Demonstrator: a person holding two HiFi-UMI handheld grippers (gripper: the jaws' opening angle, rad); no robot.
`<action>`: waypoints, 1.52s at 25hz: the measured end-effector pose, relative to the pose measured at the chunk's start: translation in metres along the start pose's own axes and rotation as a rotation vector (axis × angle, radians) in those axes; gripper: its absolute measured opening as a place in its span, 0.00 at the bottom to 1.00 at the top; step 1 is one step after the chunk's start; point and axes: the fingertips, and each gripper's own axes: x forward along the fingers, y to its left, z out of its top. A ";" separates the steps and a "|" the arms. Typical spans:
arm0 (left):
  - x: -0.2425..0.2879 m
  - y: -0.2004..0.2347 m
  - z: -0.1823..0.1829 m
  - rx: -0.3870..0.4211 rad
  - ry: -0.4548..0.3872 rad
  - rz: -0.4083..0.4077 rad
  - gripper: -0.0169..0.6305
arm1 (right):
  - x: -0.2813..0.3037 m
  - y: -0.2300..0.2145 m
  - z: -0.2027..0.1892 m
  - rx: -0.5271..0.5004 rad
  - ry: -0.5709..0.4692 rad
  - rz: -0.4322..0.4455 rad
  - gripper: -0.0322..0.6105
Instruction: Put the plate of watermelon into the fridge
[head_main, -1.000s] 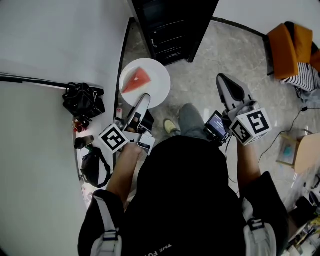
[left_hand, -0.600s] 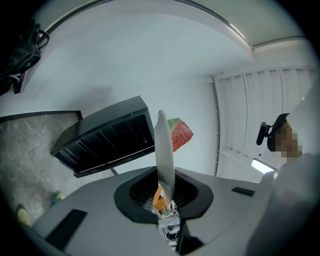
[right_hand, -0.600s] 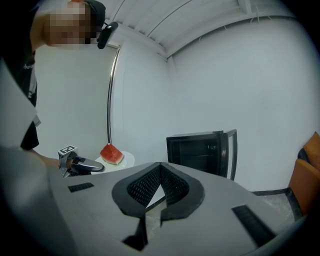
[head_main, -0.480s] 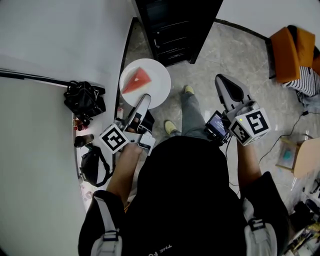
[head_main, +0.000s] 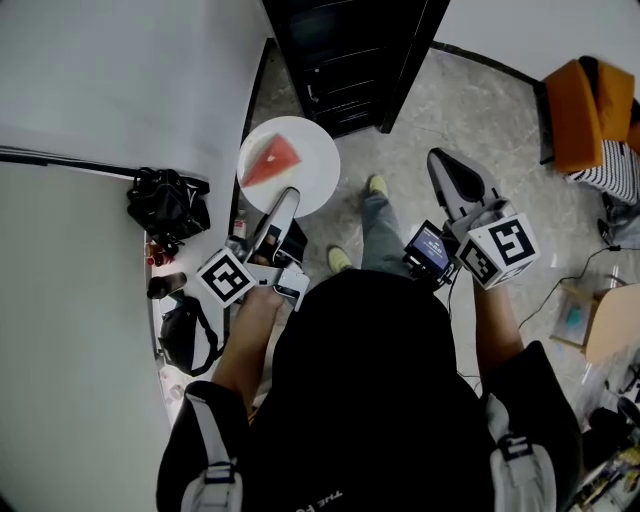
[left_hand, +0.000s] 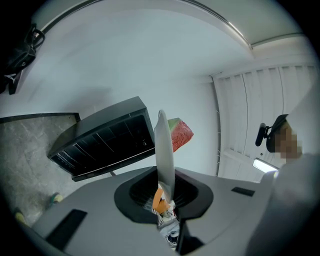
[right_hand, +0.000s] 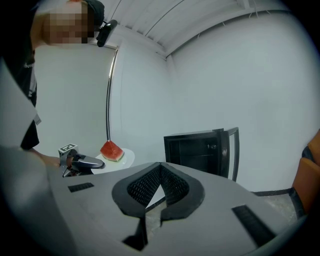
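Note:
A white plate carries a red watermelon wedge. My left gripper is shut on the plate's near rim and holds it in the air in front of the black fridge. In the left gripper view the plate stands edge-on between the jaws, with the watermelon on its right and the fridge behind. My right gripper is shut on nothing, out to the right. The right gripper view shows the fridge with its door open and the plate at left.
A black bag and small bottles lie along the white wall at left. An orange chair with striped cloth is at the far right, a cardboard box below it. The person's feet are on the stone floor.
The person has stepped toward the fridge: one foot has moved forward and the fridge sits slightly nearer in both gripper views. Both grippers keep their hold and state.

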 end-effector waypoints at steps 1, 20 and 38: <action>0.000 0.000 0.000 -0.001 0.000 -0.003 0.11 | 0.000 0.000 0.000 -0.001 0.000 -0.002 0.07; 0.004 -0.008 -0.001 0.017 0.033 -0.068 0.11 | -0.010 0.009 0.004 -0.038 -0.014 -0.046 0.07; 0.005 -0.020 0.001 0.085 0.026 -0.149 0.11 | -0.008 0.020 0.015 -0.113 -0.071 -0.046 0.07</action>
